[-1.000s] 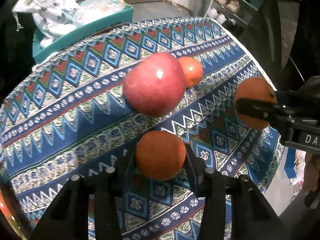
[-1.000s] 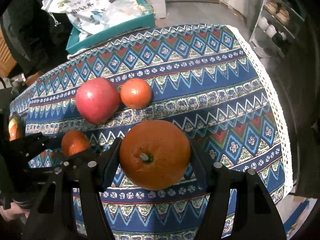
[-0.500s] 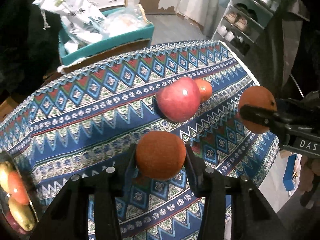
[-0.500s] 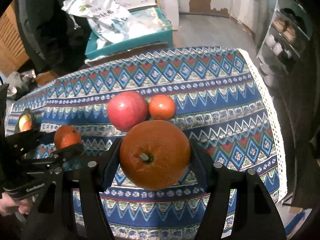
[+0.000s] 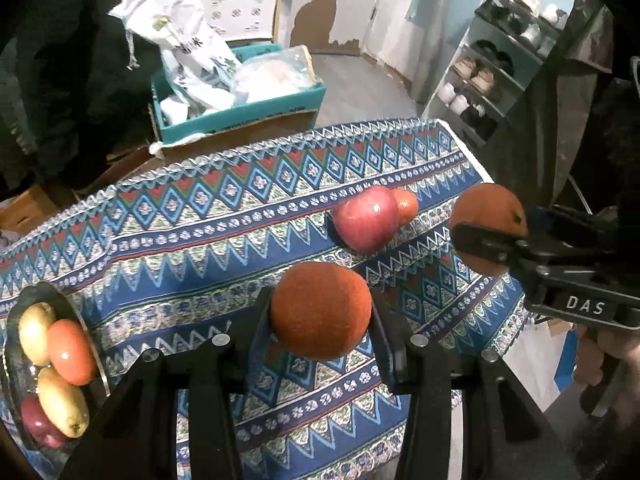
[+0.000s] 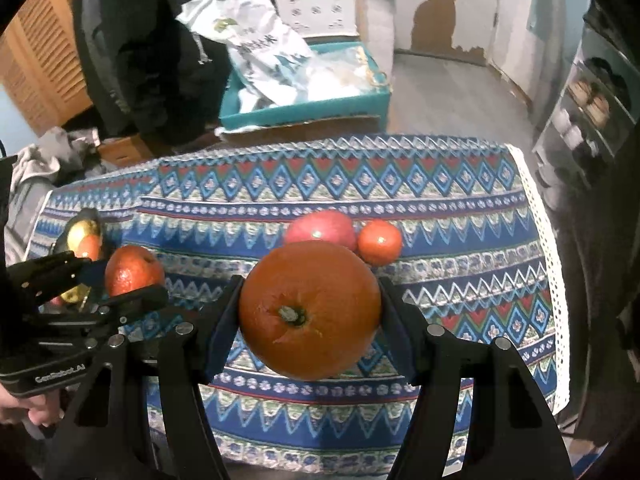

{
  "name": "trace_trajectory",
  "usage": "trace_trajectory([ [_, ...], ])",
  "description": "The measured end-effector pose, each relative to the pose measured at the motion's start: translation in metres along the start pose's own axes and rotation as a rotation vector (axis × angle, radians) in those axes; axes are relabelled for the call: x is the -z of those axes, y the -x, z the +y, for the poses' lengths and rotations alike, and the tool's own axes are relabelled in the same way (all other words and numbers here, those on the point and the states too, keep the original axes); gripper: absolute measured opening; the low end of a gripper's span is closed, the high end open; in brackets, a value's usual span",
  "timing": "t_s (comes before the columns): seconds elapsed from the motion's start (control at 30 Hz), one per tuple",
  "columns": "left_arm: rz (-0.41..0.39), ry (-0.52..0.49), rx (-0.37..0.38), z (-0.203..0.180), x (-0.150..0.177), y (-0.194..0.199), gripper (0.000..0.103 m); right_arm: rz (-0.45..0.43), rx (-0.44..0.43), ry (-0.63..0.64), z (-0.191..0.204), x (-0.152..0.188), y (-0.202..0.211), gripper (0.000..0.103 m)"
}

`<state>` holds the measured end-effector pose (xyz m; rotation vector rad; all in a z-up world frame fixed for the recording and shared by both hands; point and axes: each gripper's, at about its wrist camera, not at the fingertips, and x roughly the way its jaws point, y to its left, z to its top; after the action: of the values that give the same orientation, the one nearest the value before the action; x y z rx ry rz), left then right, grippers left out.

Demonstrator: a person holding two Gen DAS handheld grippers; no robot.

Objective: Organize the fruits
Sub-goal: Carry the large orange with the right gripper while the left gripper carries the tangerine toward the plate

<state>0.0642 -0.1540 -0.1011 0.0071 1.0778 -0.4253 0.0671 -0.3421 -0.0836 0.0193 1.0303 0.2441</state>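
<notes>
Above the patterned cloth [image 5: 208,216], I have both grippers loaded. My left gripper [image 5: 320,316] is clamped on a small orange [image 5: 320,312], its two pads pressing the fruit's sides with the fruit clear of the cloth. My right gripper [image 6: 310,312] is spread wider around a big orange [image 6: 310,310], stem end facing the camera, both pads touching its sides; this fruit too hangs off the cloth. On the cloth beyond the big orange sit a red apple [image 6: 322,228] and a tangerine [image 6: 379,241], touching each other. At the cloth's left end stands a fruit bowl [image 5: 86,332] holding yellow and red fruit. Behind the cloth's far edge sits a teal box [image 5: 240,114] stuffed with white bags [image 5: 188,56].
</notes>
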Motion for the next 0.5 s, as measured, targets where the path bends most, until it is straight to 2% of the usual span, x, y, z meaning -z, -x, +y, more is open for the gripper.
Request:
trace_trajectory([
  [0.5,-0.059,0.089,-0.05,0.049,0.01,0.049,0.046,-0.031,-0.053,0.118,0.069,-0.019,0.011,0.065],
])
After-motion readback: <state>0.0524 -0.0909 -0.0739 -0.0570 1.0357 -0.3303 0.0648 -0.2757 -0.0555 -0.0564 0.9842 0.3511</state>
